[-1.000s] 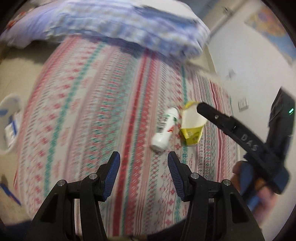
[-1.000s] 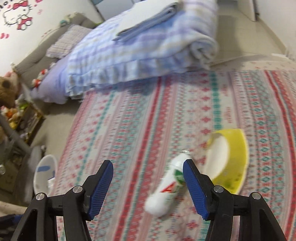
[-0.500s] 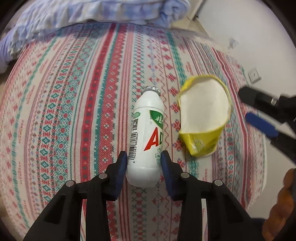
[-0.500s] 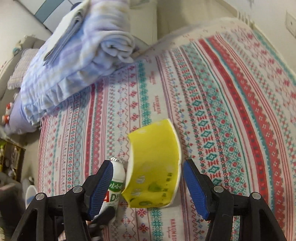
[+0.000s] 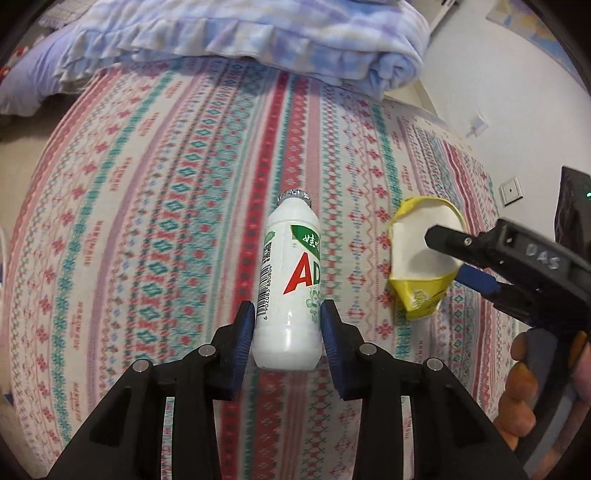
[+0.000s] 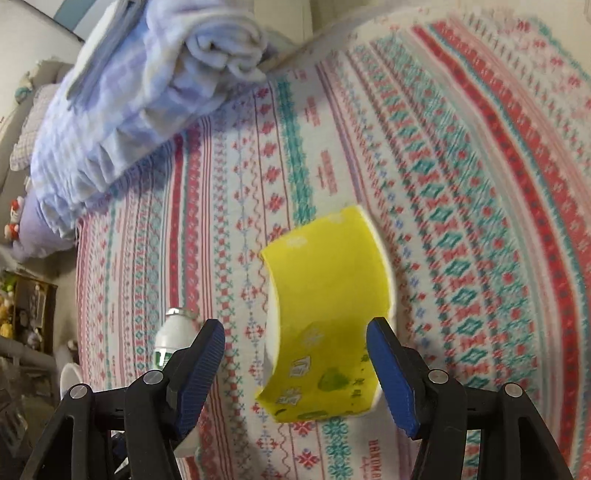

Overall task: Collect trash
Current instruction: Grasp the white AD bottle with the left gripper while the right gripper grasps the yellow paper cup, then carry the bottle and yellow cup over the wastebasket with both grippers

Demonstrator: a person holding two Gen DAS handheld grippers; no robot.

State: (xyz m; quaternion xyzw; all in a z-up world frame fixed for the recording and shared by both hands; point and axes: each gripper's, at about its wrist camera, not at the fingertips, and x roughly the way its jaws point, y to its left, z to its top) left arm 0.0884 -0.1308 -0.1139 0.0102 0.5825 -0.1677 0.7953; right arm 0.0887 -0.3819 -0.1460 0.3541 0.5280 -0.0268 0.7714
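Folded blanket (image 5: 258, 40) beyond open bedspread (image 5: 147, 206)

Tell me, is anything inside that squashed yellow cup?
Nothing visible: the yellow cup lies on its side on the bedspread, showing a bare white lining. The right gripper covers part of the opening, so the bottom stays hidden.

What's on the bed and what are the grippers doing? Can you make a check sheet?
Surface: patterned bedspread, striped red, teal, white.
Job's things: white drink bottle lying down; crushed yellow paper cup beside it.
Clutter: folded blue blanket at the far end.
Grippers: left gripper pressed on the bottle's base; right gripper open, straddling the cup.
Cables: nothing seen.
Surroundings: white wall with socket; stuffed toys.
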